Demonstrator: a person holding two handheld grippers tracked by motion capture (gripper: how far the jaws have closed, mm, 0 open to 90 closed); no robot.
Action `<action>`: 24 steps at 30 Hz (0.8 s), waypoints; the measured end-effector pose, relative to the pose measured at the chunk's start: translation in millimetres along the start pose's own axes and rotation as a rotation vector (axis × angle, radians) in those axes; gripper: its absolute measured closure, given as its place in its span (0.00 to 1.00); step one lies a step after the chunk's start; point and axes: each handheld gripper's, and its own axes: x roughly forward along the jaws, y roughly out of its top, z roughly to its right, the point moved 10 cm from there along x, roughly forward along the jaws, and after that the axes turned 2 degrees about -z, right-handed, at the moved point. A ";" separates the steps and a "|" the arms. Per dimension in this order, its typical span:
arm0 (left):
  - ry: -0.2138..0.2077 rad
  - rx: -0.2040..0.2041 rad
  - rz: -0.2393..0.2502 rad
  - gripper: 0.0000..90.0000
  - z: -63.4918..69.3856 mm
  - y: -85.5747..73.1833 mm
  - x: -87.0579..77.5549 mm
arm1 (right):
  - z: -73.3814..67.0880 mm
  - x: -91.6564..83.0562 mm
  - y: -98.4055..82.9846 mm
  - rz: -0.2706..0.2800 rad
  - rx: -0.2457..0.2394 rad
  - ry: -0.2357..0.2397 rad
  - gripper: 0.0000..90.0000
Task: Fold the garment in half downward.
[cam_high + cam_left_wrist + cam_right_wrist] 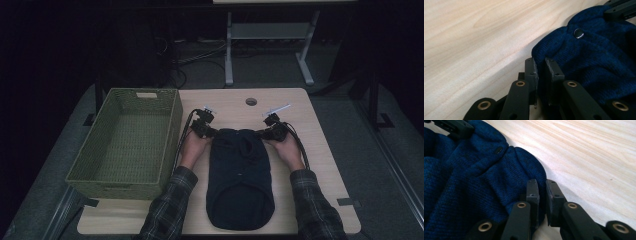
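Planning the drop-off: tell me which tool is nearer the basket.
Left. The left tool grips the sweater's far corner on the basket's side, close to its wall; the right tool grips the opposite far corner, with the sweater between.

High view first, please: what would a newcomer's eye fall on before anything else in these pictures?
Most striking is the dark blue knitted garment lying flat in the middle of the wooden table. The left gripper and the right gripper each pinch one of its far corners, jaws closed on the knit. To the left stands a green woven basket.
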 end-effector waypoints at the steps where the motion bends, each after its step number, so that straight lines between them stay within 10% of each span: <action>1: -0.002 0.000 0.011 0.91 0.4 1.5 -2.4 | 0.9 -1.6 -0.2 -0.004 0.000 -0.008 0.92; 24: 0.113 0.094 0.221 0.91 15.1 66.5 -88.6 | -8.8 -79.0 71.3 0.127 -0.119 -0.105 0.92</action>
